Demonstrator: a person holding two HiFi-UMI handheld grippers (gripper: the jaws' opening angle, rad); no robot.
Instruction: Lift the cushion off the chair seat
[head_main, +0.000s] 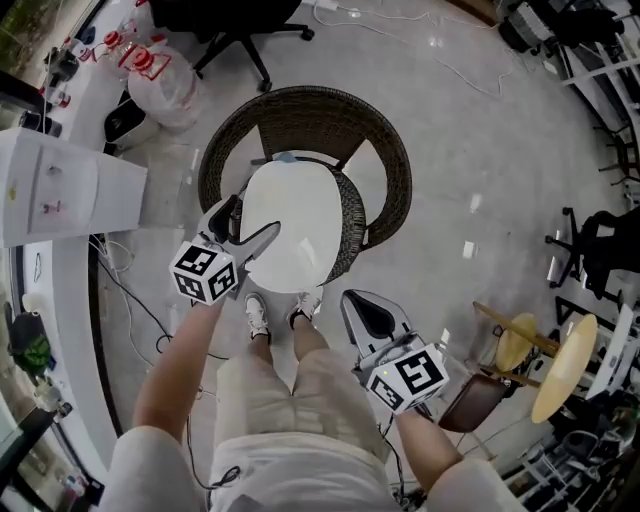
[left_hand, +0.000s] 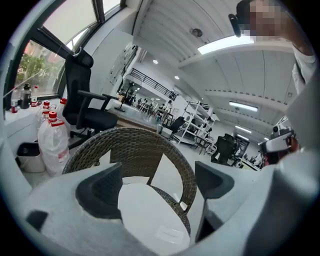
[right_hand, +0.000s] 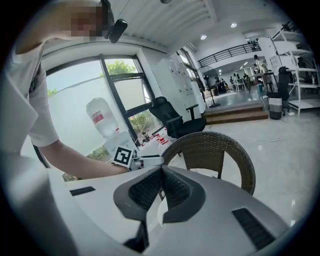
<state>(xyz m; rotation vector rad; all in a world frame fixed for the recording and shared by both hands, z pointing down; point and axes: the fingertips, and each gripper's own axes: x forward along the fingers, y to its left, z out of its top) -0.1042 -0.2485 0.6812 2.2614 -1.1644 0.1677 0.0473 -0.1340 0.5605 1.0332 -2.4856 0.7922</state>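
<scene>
White cushion (head_main: 290, 225) lies flat on the seat of the brown wicker chair (head_main: 385, 170), filling most of the round seat, with the curved backrest wrapping round its far side. I stand at the chair's near edge, my shoes (head_main: 258, 315) just in front of the seat.

My left gripper (head_main: 255, 218) is over the cushion's near-left edge. Its jaws stand wide apart and hold nothing. In the left gripper view the cushion (left_hand: 150, 215) shows through the gap between the two dark pads (left_hand: 100, 192), with the woven chair back (left_hand: 135, 145) beyond. I can't tell whether either jaw touches the cushion.

My right gripper (head_main: 362, 312) is held nearer to me and to the right, clear of the chair and above the grey floor (head_main: 480, 130). In the right gripper view its pads (right_hand: 150, 187) are pressed together with nothing between them.

Far left, big clear water bottles (head_main: 165, 85) with red caps stand on the floor beside a white counter (head_main: 60, 185). A black office chair (head_main: 240, 20) is at the far side. Wooden stools (head_main: 565, 365) stand near right.
</scene>
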